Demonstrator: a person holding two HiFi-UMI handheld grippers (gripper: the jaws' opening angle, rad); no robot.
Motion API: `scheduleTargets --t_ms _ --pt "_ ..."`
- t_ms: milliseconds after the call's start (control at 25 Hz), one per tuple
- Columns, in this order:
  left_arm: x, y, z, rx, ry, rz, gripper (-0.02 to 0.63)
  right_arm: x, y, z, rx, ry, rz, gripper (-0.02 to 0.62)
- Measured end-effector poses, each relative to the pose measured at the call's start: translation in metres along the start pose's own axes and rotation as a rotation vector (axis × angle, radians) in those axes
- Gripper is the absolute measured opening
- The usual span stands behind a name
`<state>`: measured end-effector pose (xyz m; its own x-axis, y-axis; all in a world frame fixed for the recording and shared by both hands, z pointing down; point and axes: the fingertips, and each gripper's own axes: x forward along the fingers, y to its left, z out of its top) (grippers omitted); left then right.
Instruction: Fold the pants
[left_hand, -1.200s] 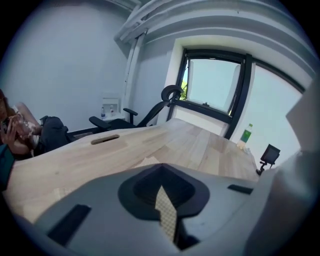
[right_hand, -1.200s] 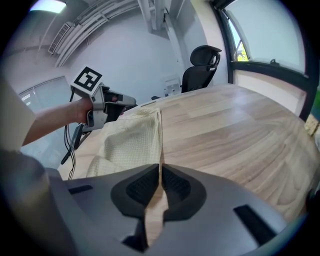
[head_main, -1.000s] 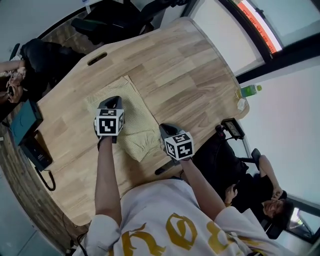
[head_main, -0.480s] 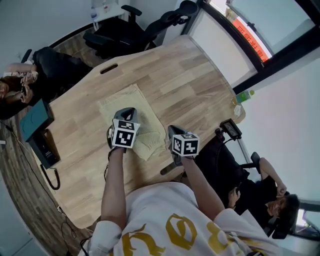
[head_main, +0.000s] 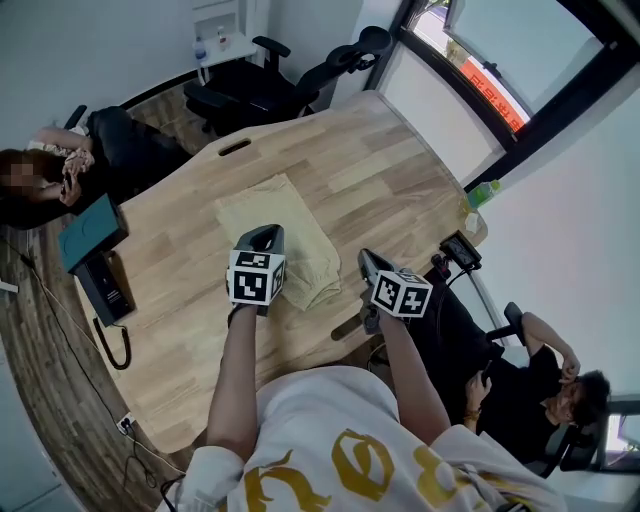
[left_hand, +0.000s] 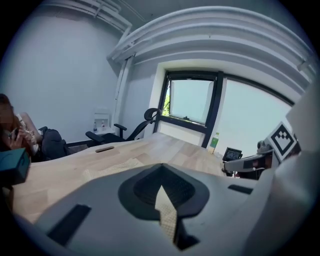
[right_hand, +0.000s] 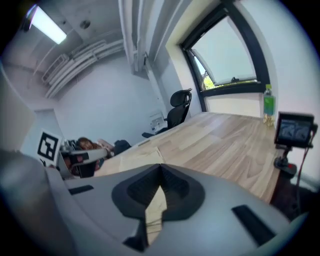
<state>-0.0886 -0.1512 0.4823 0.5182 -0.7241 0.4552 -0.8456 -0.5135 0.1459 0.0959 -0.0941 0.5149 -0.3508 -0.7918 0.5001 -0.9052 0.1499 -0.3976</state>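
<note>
My left claw (head_main: 266, 236) is squeezed shut, and I see nothing pinched in it. My right claw (head_main: 368, 258) is shut too, with nothing in it. Both hang in the air and tip a bit down.

The pants (head_main: 290, 225) lie flat on the table (head_main: 400, 170), already folded into a long strip. The strip runs away from me and leans a little to the left. Its scrunched end is the near one. My left claw is right over the near left side of the pants, so it is the closer one. My right claw is just beside the pants, off their right side. I think the next fold should bring the near end to the far end.

The left claw and its cube hide the near left corner of the pants, so I cannot tell if that edge is tidy. In each claw's own view the claw fills the bottom, and only a thin bit of pale cloth peeks through.
</note>
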Motion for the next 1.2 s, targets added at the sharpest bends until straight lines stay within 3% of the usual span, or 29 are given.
scheduleTargets --t_ms 80,160,200,280,400,480,680,880,1040,1200 --pt "-0.013 -0.006 0.000 -0.087 -0.011 -0.048 0.006 -0.010 0.012 0.005 0.061 -0.043 0.054 0.006" --pt "-0.027 -0.012 -0.004 -0.196 -0.017 -0.101 0.006 -0.017 0.022 0.004 0.015 -0.047 0.059 0.006" --pt "-0.033 -0.014 -0.005 -0.210 -0.024 -0.108 0.006 -0.020 0.026 0.003 -0.029 -0.046 0.048 0.006" --pt "-0.043 -0.016 -0.004 -0.159 -0.047 -0.092 0.008 -0.028 0.034 0.004 -0.091 -0.059 0.033 0.006" --pt "-0.059 -0.023 0.000 -0.068 -0.096 -0.061 0.006 -0.043 0.046 0.008 -0.103 -0.096 0.050 0.006" --pt "-0.065 -0.033 0.003 -0.048 -0.113 -0.067 0.006 -0.051 0.053 0.011 -0.110 -0.122 0.065 0.006" --pt "-0.075 -0.044 0.010 -0.109 -0.154 -0.097 0.006 -0.059 0.064 0.016 -0.169 -0.158 0.079 0.006" --pt "-0.083 -0.037 0.008 -0.113 -0.149 -0.034 0.006 -0.058 0.077 0.026 -0.273 -0.168 0.117 0.006" --pt "-0.082 -0.036 -0.001 -0.093 -0.115 0.011 0.007 -0.064 0.087 0.041 -0.357 -0.258 0.167 0.006" --pt "-0.079 -0.045 -0.010 -0.096 -0.086 0.035 0.006 -0.064 0.079 0.042 -0.385 -0.237 0.210 0.006"
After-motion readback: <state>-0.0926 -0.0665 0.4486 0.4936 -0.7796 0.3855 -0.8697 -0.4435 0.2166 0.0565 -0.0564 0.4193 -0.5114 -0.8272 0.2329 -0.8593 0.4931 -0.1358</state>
